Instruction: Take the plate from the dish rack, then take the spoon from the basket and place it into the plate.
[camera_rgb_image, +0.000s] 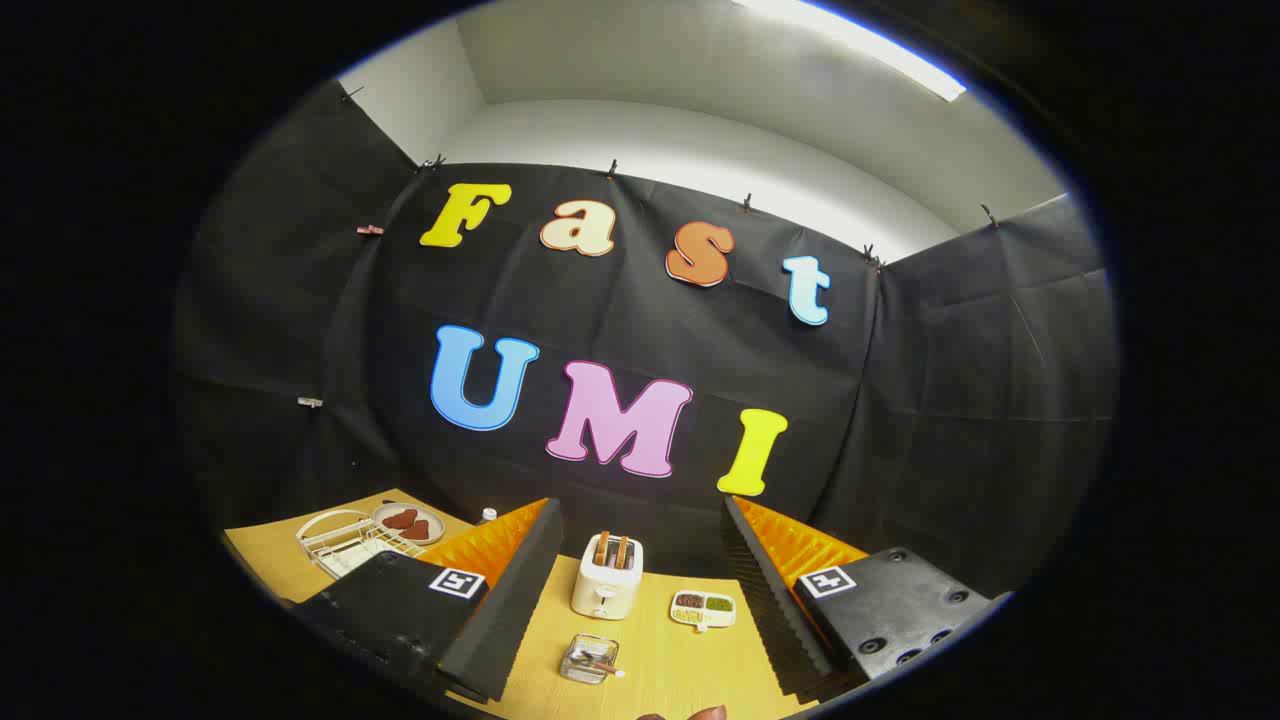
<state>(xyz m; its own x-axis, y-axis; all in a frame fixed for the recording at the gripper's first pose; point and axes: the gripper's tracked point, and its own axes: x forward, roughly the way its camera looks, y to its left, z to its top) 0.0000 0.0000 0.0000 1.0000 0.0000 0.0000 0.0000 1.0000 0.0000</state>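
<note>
Plate (408, 522) sits at the far left of the bench (650, 670), standing in or just behind the wire dish rack (345, 545); it is round, pale-rimmed, and carries two dark reddish pieces whose nature I cannot make out. From its look it is probably stiff and smooth, light enough for one grip but likely to slip and chip if dropped, so the rim edge nearest the rack's open side seems the sensible place to pinch. Whatever lies on it may slide if the plate tilts.

Spoon (598, 664) appears to rest in the small clear basket (588, 658) between the fingers, close ahead of them, its handle poking out to the right. It is thin and rigid, and best taken across the handle.

Gripper (640, 620) has its jaws spread wide apart, holding nothing, well away from the plate. Beyond the basket stands a cream toaster (606, 575) with two slices in it, and to its right a divided dish (703, 608) of small grains. A fingertip (708, 713) shows at the near edge.
</note>
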